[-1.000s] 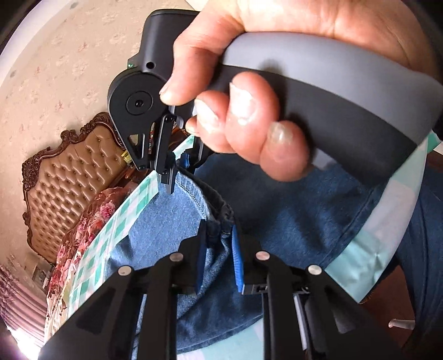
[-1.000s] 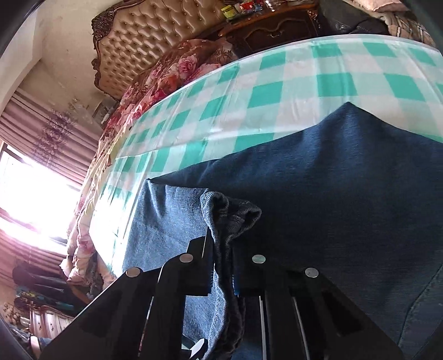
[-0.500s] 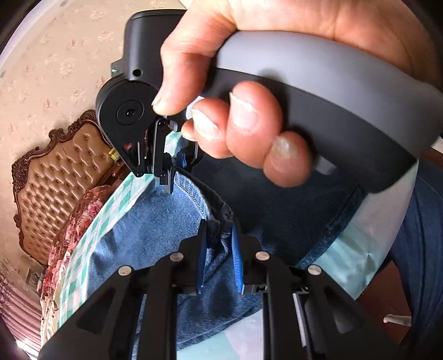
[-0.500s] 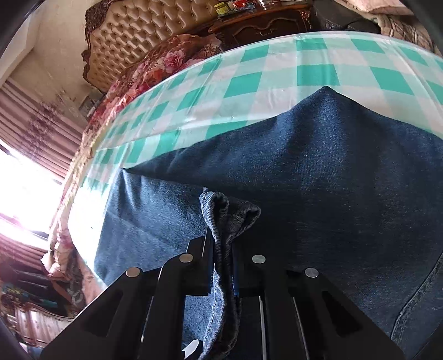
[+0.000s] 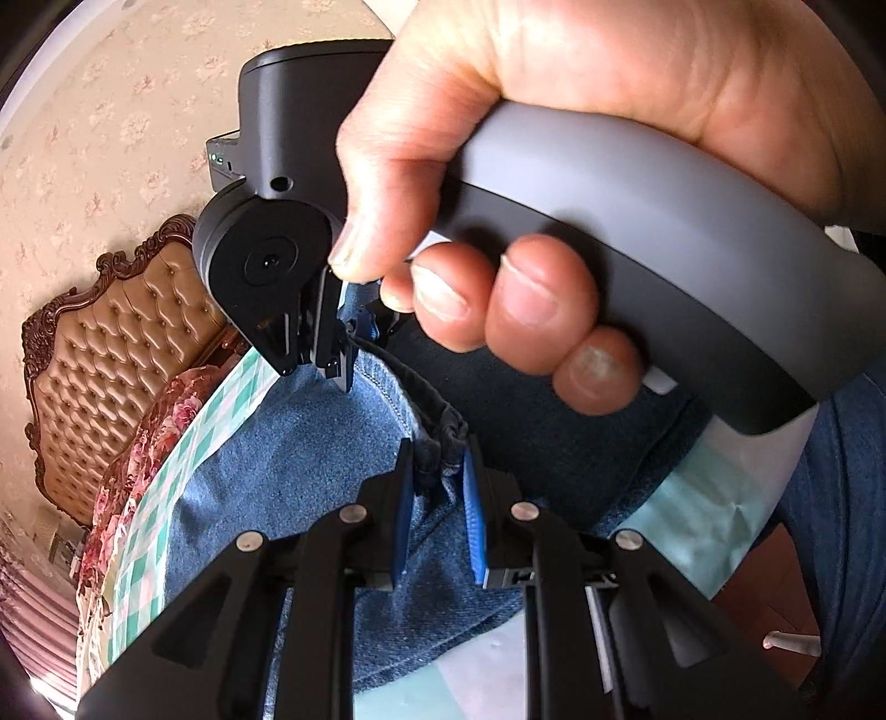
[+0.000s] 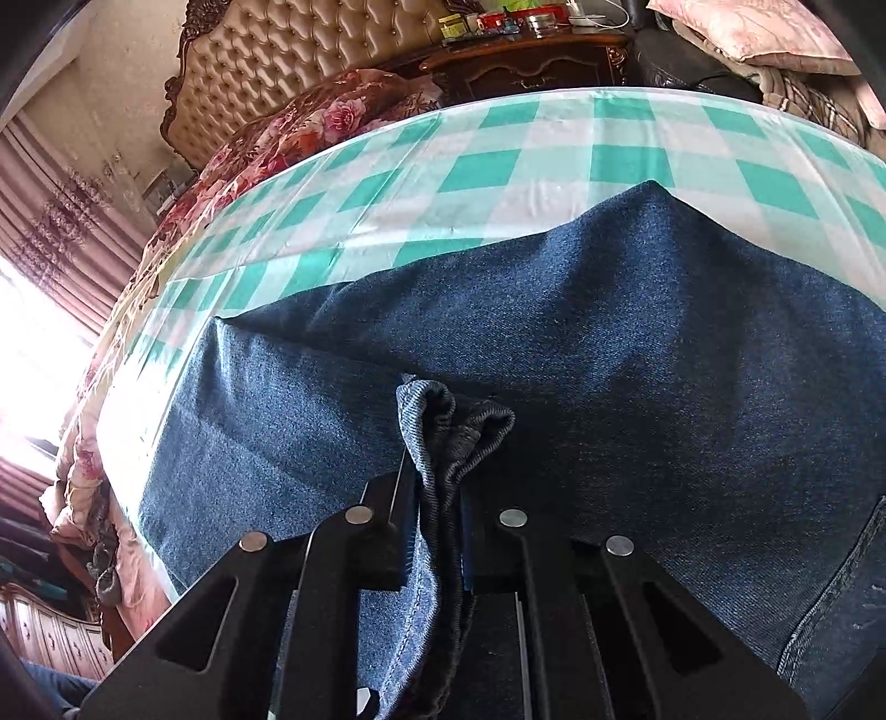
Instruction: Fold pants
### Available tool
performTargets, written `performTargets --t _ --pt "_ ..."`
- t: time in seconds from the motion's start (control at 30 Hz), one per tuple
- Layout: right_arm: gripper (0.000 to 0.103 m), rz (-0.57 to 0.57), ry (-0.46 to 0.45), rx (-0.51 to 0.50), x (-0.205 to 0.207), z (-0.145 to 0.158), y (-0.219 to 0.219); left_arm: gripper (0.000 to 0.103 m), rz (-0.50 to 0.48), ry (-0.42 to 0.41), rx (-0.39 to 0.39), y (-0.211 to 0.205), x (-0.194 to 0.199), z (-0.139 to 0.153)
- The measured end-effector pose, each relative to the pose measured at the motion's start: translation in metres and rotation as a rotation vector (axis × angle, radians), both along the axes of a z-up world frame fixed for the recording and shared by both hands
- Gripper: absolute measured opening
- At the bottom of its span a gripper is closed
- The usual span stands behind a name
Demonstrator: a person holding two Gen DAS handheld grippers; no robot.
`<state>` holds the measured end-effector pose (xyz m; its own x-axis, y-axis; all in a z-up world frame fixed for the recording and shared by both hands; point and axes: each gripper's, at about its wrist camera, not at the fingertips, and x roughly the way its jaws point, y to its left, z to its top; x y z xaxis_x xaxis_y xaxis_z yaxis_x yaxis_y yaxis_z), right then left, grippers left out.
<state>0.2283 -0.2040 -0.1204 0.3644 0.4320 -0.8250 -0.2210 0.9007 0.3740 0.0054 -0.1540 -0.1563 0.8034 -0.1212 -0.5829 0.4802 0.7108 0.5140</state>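
Blue denim pants [image 6: 637, 354] lie on a green-and-white checked tablecloth [image 6: 498, 166]. My right gripper [image 6: 437, 498] is shut on a bunched hem edge of the pants [image 6: 448, 426], held above the lower layer. My left gripper [image 5: 437, 487] is shut on the same stitched edge of the pants [image 5: 310, 498]. In the left wrist view the right gripper [image 5: 354, 338], held in a hand [image 5: 526, 310], grips that edge just beyond my left fingertips. The fabric under the hand is hidden.
A tufted tan headboard [image 6: 288, 55] and a floral bedspread [image 6: 332, 116] lie beyond the table. A dark wooden nightstand [image 6: 526, 61] holds small items. Pillows [image 6: 775, 39] sit at far right. A bright window with curtains [image 6: 33, 343] is at left.
Both grippers have carried the gripped pant edge farther over the lower layer, toward the far side of the table. More checked cloth shows beyond the pants in the right wrist view.
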Motion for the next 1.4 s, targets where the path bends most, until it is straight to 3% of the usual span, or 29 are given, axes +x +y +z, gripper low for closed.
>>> performTargets --t 0.13,0.17,0.23,0.33,0.43,0.5,0.6,0.63,0.67,0.73,0.77,0.8,0.9,0.97,1.0,1.03,1.1,1.17,1.4 --pt "0.007 0.0 -0.002 -0.001 -0.001 0.0 0.0 0.022 -0.014 0.032 -0.042 0.004 -0.002 0.007" --pt "0.007 -0.001 -0.002 -0.001 -0.001 0.0 0.0 0.03 -0.04 0.063 -0.083 0.008 -0.005 0.014" --pt "0.006 0.0 -0.003 -0.005 -0.001 0.0 0.001 0.034 -0.09 0.128 -0.202 0.021 -0.015 0.034" --pt "0.006 0.009 -0.016 -0.029 -0.002 0.002 0.003 0.032 0.019 0.162 -0.411 0.069 -0.004 0.069" --pt "0.008 0.007 -0.036 -0.069 -0.003 0.005 0.007 0.028 0.217 0.217 -0.581 0.136 0.056 0.083" --pt "0.02 -0.027 -0.075 -0.139 -0.009 0.013 0.008 0.027 0.249 0.283 -0.575 0.153 0.093 0.073" --pt "0.038 -0.152 -0.171 -0.257 -0.027 0.032 0.004 0.027 0.272 0.483 -0.535 0.162 0.147 0.04" --pt "0.038 -0.202 -0.221 -0.324 -0.038 0.042 0.004 0.028 0.289 0.513 -0.506 0.162 0.158 0.031" --pt "0.038 -0.206 -0.261 -0.332 -0.047 0.049 0.006 0.029 0.301 0.501 -0.49 0.163 0.166 0.028" --pt "0.038 -0.157 -0.328 -0.273 -0.068 0.059 0.014 0.05 0.379 0.452 -0.473 0.168 0.171 0.034" --pt "0.038 -0.129 -0.35 -0.265 -0.076 0.06 0.02 0.065 0.396 0.417 -0.5 0.171 0.171 0.038" --pt "0.042 -0.096 -0.364 -0.273 -0.082 0.058 0.028 0.07 0.39 0.385 -0.53 0.172 0.17 0.042" --pt "0.047 -0.006 -0.311 -0.366 -0.087 0.036 0.05 0.07 0.322 0.399 -0.473 0.156 0.169 0.042" --pt "0.047 0.003 -0.232 -0.411 -0.082 0.016 0.054 0.068 0.374 0.443 -0.423 0.155 0.178 0.034" --pt "0.049 -0.004 -0.197 -0.416 -0.082 0.009 0.053 0.064 0.408 0.49 -0.434 0.159 0.184 0.026" --pt "0.052 -0.03 -0.207 -0.403 -0.082 0.008 0.048 0.062 0.427 0.501 -0.493 0.168 0.19 0.025" --pt "0.055 -0.039 -0.205 -0.404 -0.079 0.009 0.045 0.039 0.463 0.488 -0.49 0.175 0.194 0.028" --pt "0.058 -0.042 -0.203 -0.418 -0.075 0.009 0.044 0.028 0.509 0.448 -0.509 0.184 0.196 0.035" --pt "0.058 -0.04 -0.218 -0.433 -0.08 0.003 0.048 0.028 0.568 0.409 -0.627 0.211 0.154 0.046"
